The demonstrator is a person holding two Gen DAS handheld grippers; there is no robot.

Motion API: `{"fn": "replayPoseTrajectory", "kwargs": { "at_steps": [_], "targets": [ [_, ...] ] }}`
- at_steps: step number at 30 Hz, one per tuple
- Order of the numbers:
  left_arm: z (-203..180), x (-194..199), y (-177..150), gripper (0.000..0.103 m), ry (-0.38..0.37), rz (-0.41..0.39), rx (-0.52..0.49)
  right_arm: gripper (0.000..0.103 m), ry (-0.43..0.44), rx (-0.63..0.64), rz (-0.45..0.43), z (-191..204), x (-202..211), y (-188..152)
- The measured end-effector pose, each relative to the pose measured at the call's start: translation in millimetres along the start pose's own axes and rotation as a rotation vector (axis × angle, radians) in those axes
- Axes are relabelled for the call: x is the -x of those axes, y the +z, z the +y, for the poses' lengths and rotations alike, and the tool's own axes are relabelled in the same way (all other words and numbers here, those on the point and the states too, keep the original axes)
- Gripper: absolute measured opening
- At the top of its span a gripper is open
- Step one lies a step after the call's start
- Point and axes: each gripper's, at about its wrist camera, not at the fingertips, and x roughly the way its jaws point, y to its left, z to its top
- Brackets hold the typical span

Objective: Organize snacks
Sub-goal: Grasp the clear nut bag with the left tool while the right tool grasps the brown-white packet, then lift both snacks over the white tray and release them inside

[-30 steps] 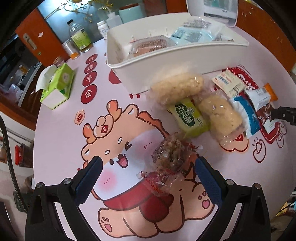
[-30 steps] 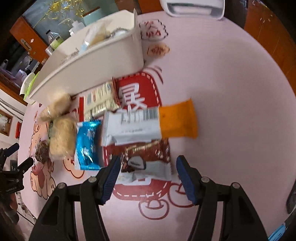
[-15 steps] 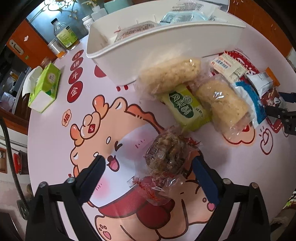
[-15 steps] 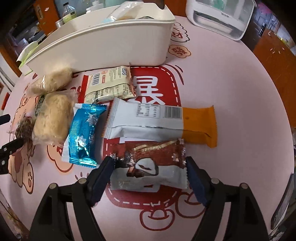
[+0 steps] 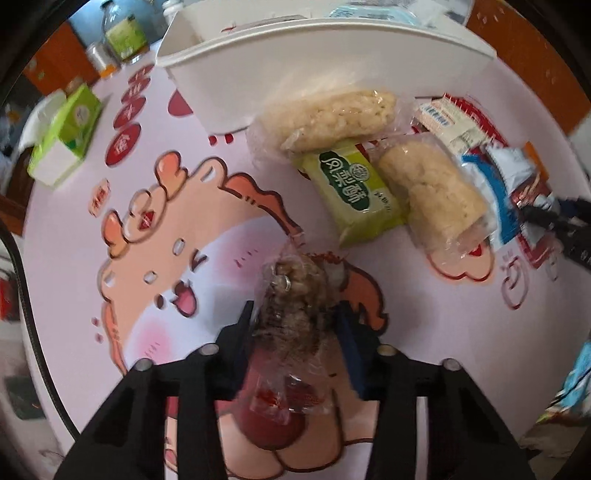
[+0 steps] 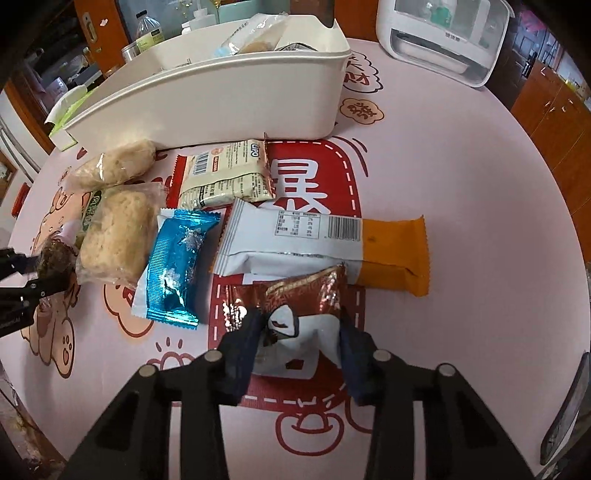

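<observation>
A brown nut snack in a clear wrapper [image 5: 295, 291] lies on the pink cartoon tablecloth. My left gripper [image 5: 295, 321] points down at it, and its jaws are closing with both pads pressing its sides. In the right wrist view, a red-and-white packet [image 6: 306, 291] sits crumpled between the closing jaws of my right gripper [image 6: 299, 332], whose pads press on it. The white bin [image 6: 221, 96] stands just behind the row of snacks, with several packets inside.
Loose snacks lie between the grippers: two rice cakes [image 5: 332, 118] [image 5: 432, 192], a green packet [image 5: 351, 188], a blue packet [image 6: 177, 266], a white-and-orange bar [image 6: 317, 240] and a cream packet [image 6: 229, 173]. A tissue box [image 5: 66, 136] stands at the left, a white appliance [image 6: 443, 33] at the back right.
Both grippers went from wide open to closed on their snacks. The left one sank onto the brown snack. The right one rolled and squeezed the red-and-white packet, which crumpled.
</observation>
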Motion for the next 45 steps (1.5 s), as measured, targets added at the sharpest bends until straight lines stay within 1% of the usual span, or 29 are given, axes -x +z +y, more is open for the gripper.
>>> {"fn": "replayPoseTrajectory", "kwargs": {
  "at_steps": [4, 7, 10, 13, 17, 24, 26, 32, 37, 41, 45],
  "targets": [
    [-3.6, 0.3, -4.6, 0.039, 0.021, -0.009, 0.009, 0.032, 0.043, -0.044, -0.008, -5.7, 1.3, -0.4],
    [-7.8, 3.9, -7.6, 0.039, 0.016, -0.007, 0.014, 0.03, 0.072, -0.072, -0.005, -10.2, 0.9, -1.3],
    [-13.3, 11.0, -11.9, 0.039, -0.01, -0.023, 0.031, 0.028, 0.091, -0.076, -0.022, -13.2, 8.8, -2.7],
    [-19.1, 20.1, -16.4, 0.039, -0.024, -0.035, 0.043, 0.027, 0.121, -0.08, -0.06, -15.5, 24.3, -1.7],
    [-27.3, 43.6, -16.2, 0.039, -0.069, -0.081, 0.056, 0.027, 0.14, -0.07, -0.115, -12.2, 47.5, 2.9],
    [-30.7, 103.4, 1.1, 0.039, -0.175, -0.21, 0.101, 0.027, 0.209, -0.044, -0.23, -0.2, 91.8, 22.1],
    [-31.5, 118.6, 9.5, 0.039, -0.181, -0.245, 0.097, 0.027, 0.225, -0.035, -0.27, 4.9, 105.4, 29.4],
    [-38.8, 184.4, 40.8, 0.039, -0.182, -0.406, 0.062, 0.027, 0.25, -0.011, -0.386, 15.8, 141.4, 53.8],
    [-37.7, 233.0, 64.9, 0.039, -0.165, -0.534, 0.03, 0.027, 0.243, 0.004, -0.467, 21.7, 167.0, 77.4],
    [-33.5, 258.6, 84.0, 0.039, -0.138, -0.592, 0.021, 0.027, 0.226, -0.001, -0.542, 24.5, 187.3, 100.9],
    [-28.5, 278.3, 108.3, 0.039, -0.103, -0.633, 0.031, 0.027, 0.2, -0.025, -0.608, 23.7, 205.2, 123.9]
  ]
}}
